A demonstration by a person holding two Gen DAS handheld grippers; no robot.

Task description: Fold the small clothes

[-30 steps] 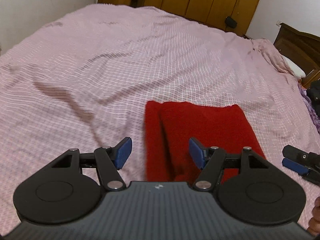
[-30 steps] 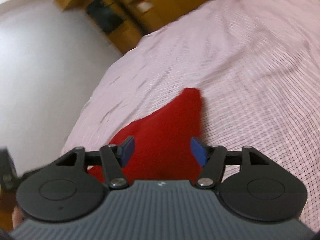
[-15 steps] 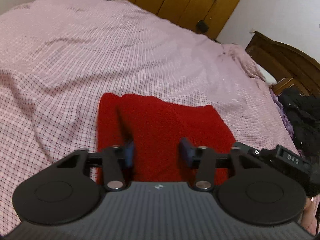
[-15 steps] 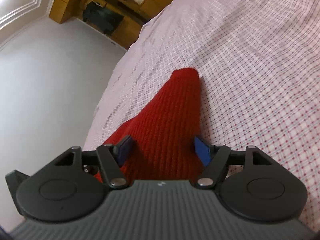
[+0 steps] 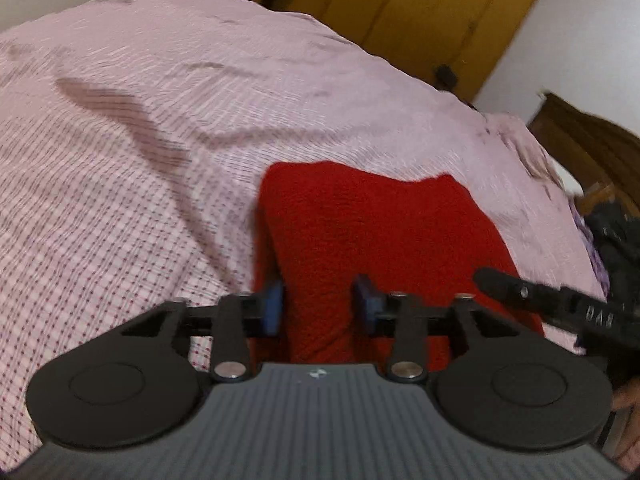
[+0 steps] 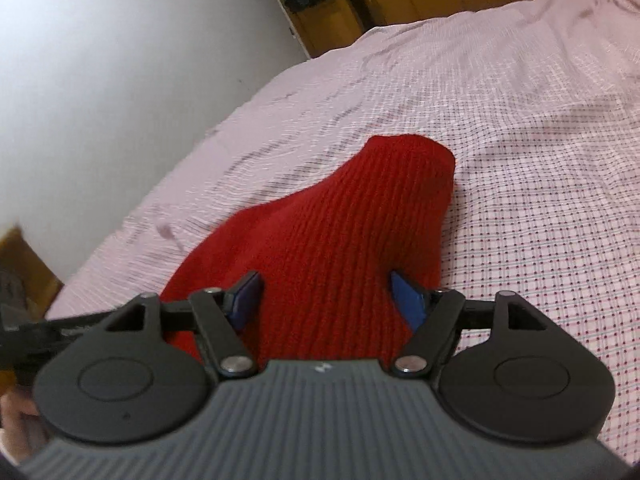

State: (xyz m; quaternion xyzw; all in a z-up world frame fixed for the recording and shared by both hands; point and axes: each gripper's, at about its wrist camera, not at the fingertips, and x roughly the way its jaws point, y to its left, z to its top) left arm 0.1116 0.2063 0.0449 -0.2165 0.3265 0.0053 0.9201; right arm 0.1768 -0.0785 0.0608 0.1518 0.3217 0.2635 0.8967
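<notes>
A folded red knit garment (image 5: 384,232) lies on the pink checked bedspread (image 5: 132,160). My left gripper (image 5: 318,306) is at the garment's near left edge, its blue pads narrowed around a raised fold of red knit. My right gripper (image 6: 326,298) is open, its blue pads on either side of the garment (image 6: 344,240) at its near edge. The right gripper also shows in the left wrist view (image 5: 560,304) at the garment's right side. The garment's near end is hidden behind both gripper bodies.
Wooden wardrobes (image 5: 404,12) stand beyond the bed. A dark wooden headboard (image 5: 592,140) and dark clothes (image 5: 616,240) are at the right. A white wall (image 6: 100,80) runs along the bed's left side in the right wrist view.
Both grippers moved forward onto the garment's near edge. The left jaws narrowed from wide open to closing around a fold of red knit. The right jaws stayed open.
</notes>
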